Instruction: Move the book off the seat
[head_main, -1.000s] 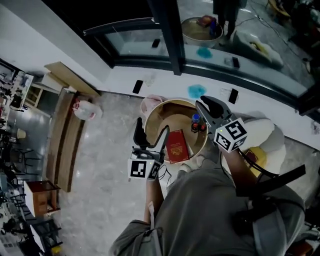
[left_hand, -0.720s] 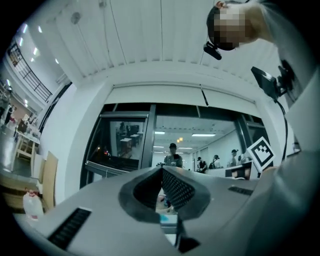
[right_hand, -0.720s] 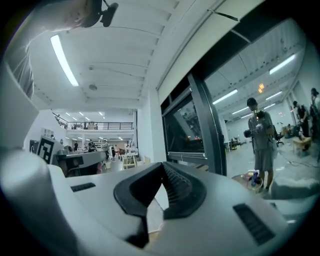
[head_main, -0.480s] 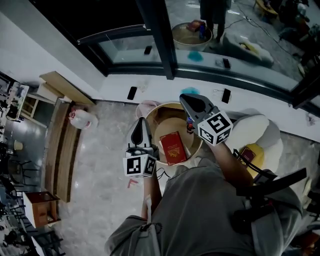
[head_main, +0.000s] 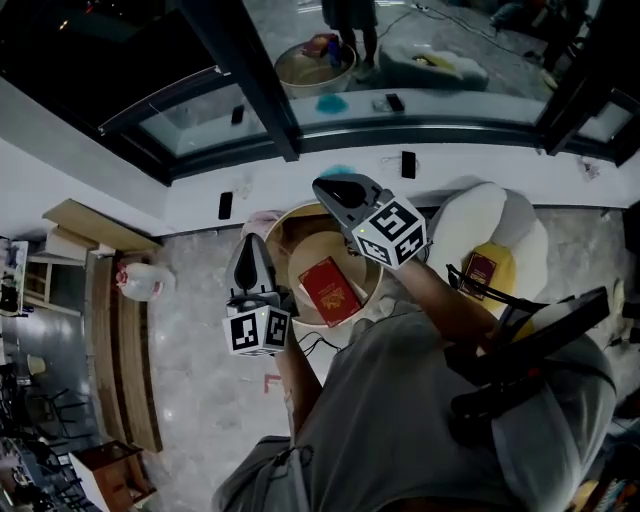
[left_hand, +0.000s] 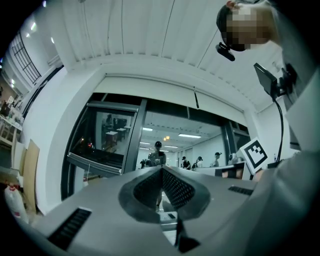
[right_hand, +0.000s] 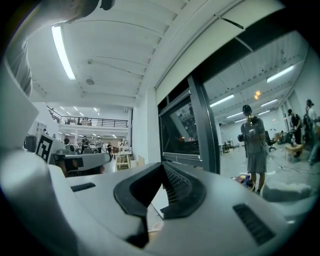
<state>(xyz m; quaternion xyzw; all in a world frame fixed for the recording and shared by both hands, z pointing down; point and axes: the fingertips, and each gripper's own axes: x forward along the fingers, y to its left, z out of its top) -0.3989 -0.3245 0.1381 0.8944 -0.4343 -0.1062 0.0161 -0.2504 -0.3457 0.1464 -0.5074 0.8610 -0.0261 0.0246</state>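
A red book (head_main: 330, 290) lies flat inside the round wooden seat (head_main: 290, 222) in the head view. My left gripper (head_main: 250, 245) hangs over the seat's left rim, a little left of the book, shut on nothing. My right gripper (head_main: 328, 188) hovers above the seat's far rim, beyond the book, also shut and empty. In the left gripper view the jaws (left_hand: 161, 170) meet with no gap and point level at the window. The right gripper view shows its jaws (right_hand: 162, 167) pressed together the same way. Neither gripper view shows the book.
A white cushioned chair (head_main: 480, 222) stands right of the seat, with a yellow pad and a second red book (head_main: 482, 270) on it. Phones (head_main: 407, 164) lie on the white ledge under the dark window. A white jug (head_main: 135, 280) and wooden boards (head_main: 100, 330) are at the left.
The left gripper's jaws, wide apart a second ago, have shut; the right gripper's narrow gap has shut too. Both grippers have risen slightly. The book has not moved on the seat.
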